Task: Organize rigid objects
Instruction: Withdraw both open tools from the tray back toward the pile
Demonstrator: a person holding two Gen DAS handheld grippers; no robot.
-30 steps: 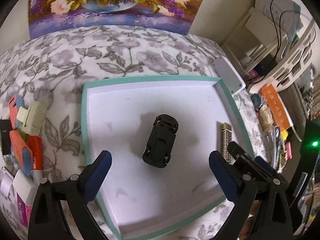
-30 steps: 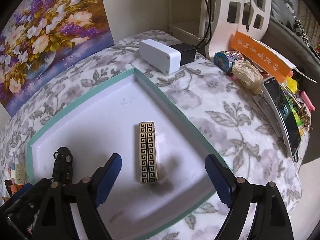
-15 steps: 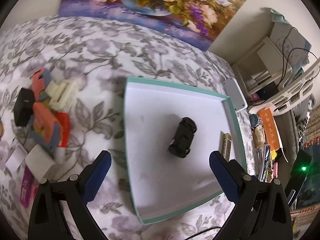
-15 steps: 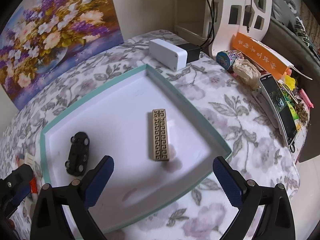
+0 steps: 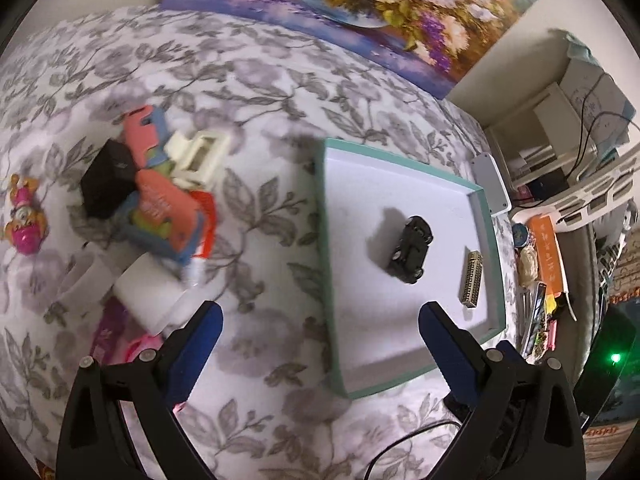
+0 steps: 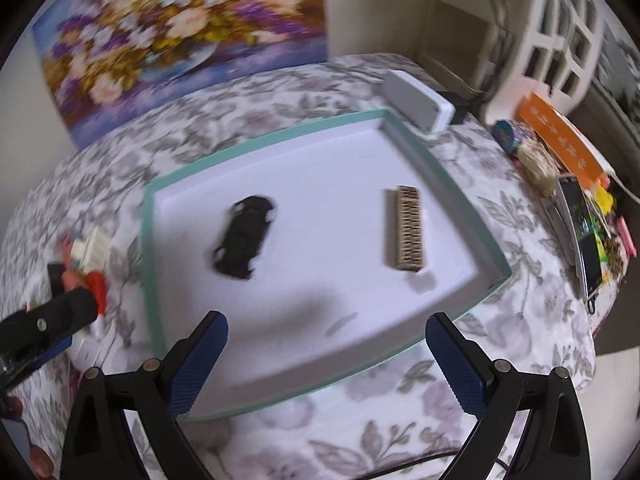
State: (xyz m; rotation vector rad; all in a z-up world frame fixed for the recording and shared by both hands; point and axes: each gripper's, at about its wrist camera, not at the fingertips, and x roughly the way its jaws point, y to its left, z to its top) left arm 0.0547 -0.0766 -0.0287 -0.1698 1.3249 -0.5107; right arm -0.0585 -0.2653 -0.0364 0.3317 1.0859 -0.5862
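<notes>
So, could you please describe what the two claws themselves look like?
Both are alike: the left claw and right claw each have two black plastic arms with silver bolts, tipped with dark blue textured pads. A thin black cable trails across the cloth below.

A worktop covered in a grey floral-print cloth (image 5: 248, 80) stands against a cream wall (image 6: 368, 4). A large flower painting (image 5: 360, 4) leans on that wall. A white openwork shelf unit (image 6: 560, 40) stands beside it.
</notes>
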